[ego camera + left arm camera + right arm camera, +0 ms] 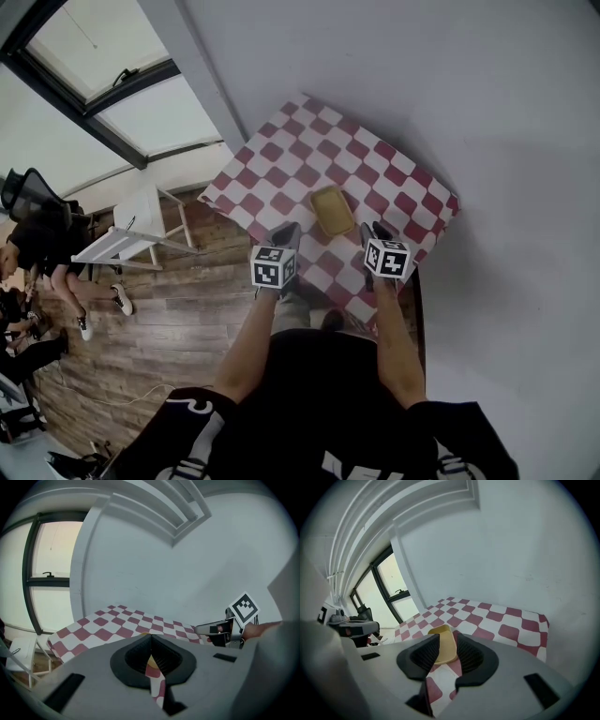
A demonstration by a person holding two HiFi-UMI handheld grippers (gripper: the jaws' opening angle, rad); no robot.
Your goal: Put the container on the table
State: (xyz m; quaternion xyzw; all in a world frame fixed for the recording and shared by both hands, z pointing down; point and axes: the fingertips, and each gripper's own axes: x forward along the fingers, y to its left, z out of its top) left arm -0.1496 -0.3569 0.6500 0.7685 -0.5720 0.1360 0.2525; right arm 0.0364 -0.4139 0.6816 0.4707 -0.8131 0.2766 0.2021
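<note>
The head view showed the whole yellow container [332, 210] on the checkered surface [309, 150], long axis pointing away from me; my left gripper view showed only a sliver. Beside it, my left fingers [289, 232] were closed, my right fingers [374, 231] apart, empty.

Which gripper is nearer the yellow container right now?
Right, narrowly. The right gripper hovers just right of the yellow container; the left gripper is slightly farther, on its left.
</note>
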